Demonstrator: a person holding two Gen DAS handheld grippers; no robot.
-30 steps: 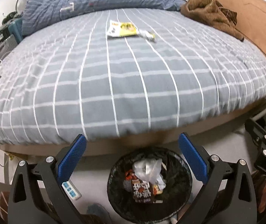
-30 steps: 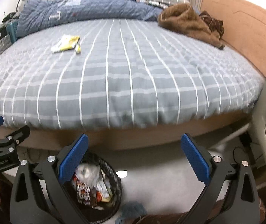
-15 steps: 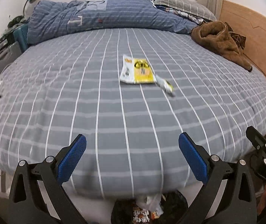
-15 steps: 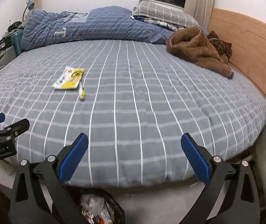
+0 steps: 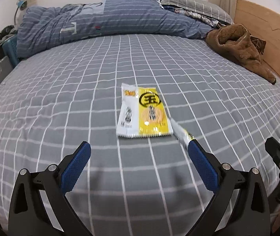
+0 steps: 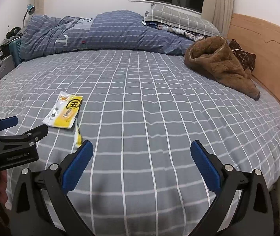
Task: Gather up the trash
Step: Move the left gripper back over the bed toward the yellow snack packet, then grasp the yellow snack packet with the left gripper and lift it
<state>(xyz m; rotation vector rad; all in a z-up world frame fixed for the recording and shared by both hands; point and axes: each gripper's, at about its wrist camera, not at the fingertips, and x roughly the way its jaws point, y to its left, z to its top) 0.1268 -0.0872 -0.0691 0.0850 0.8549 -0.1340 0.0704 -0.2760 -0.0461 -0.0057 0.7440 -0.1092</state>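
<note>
A yellow and white snack wrapper (image 5: 142, 112) lies flat on the grey checked bed (image 5: 61, 98); it also shows in the right wrist view (image 6: 65, 112). A thin small wrapper strip (image 5: 181, 133) lies at its near right corner, and shows in the right wrist view (image 6: 78, 135). My left gripper (image 5: 139, 169) is open and empty, just short of the wrapper above the bed. My right gripper (image 6: 141, 169) is open and empty over the bed, to the right of the wrapper. The left gripper also shows from the side (image 6: 19, 131).
A rumpled blue duvet (image 5: 100, 19) and a grey pillow (image 6: 179, 19) lie at the far side. A brown fleece garment (image 6: 220, 64) lies at the right by the wooden headboard (image 6: 267, 55). Clutter and a lamp (image 6: 29, 9) stand at the left.
Both grippers have risen from the bin at the bed's foot and moved forward over the bed. The wrapper is now much closer to the left gripper. The bin has left view.
</note>
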